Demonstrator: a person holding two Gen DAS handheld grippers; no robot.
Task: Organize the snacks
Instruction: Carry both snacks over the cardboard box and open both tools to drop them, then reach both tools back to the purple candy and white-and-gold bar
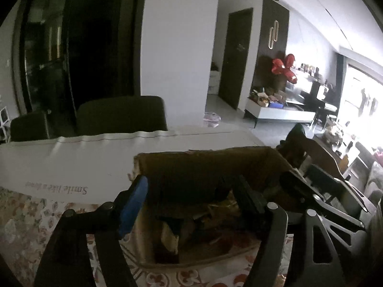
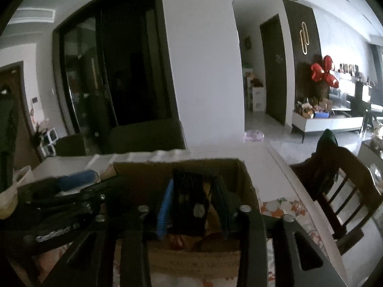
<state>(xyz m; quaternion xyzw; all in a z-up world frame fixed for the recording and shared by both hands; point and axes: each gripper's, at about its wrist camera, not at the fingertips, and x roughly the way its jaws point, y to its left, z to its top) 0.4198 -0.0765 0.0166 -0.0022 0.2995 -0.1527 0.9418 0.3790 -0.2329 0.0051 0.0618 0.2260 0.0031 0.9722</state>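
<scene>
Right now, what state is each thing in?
Box: open, upright on the table, snacks inside.
Right tool: shut on a dark packet, over the box.
Left tool: open, empty, at the box.
Chair: upright beside the table.

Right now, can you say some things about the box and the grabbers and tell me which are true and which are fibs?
1. The right gripper grips a dark packet over the box. True.
2. The box is plastic and blue. False: it is brown cardboard.
3. The left gripper is open. True: its jaws stand wide apart with nothing between them.
4. The box holds no snacks. False: wrappers lie inside.
5. A wooden chair stands beside the table. True.
</scene>
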